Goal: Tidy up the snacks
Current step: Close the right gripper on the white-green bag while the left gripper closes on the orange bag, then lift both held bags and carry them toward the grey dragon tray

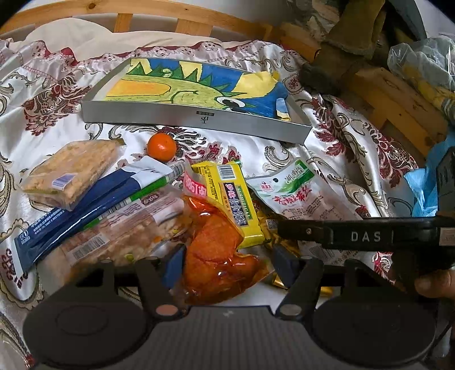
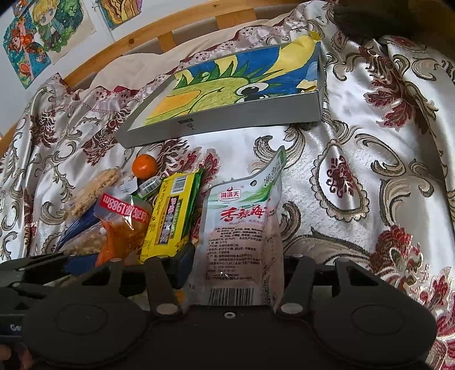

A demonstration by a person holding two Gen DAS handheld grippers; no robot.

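A heap of snacks lies on a patterned satin cloth. My left gripper [image 1: 229,264] is shut on an orange snack packet [image 1: 216,256], one pad at each side edge. My right gripper [image 2: 237,270] is shut on a white-and-green packet [image 2: 241,227] that stands bent upward; its right finger is hidden behind the packet. In the left wrist view that packet [image 1: 295,196] lies under the right gripper's black finger [image 1: 312,233]. A yellow packet [image 1: 236,199] [image 2: 170,216] lies between the two held packets. Beyond the heap sits a shallow grey box [image 1: 199,116] [image 2: 227,116] lined with a dragon drawing.
A tangerine [image 1: 161,147] [image 2: 144,166], a crumbly bar [image 1: 71,170], a blue packet [image 1: 85,210] and a clear-wrapped bar [image 1: 122,236] lie at the left. A wooden bed rail [image 1: 184,17] runs behind. Plastic bags [image 1: 426,65] sit at the right. Drawings [image 2: 42,34] hang on the wall.
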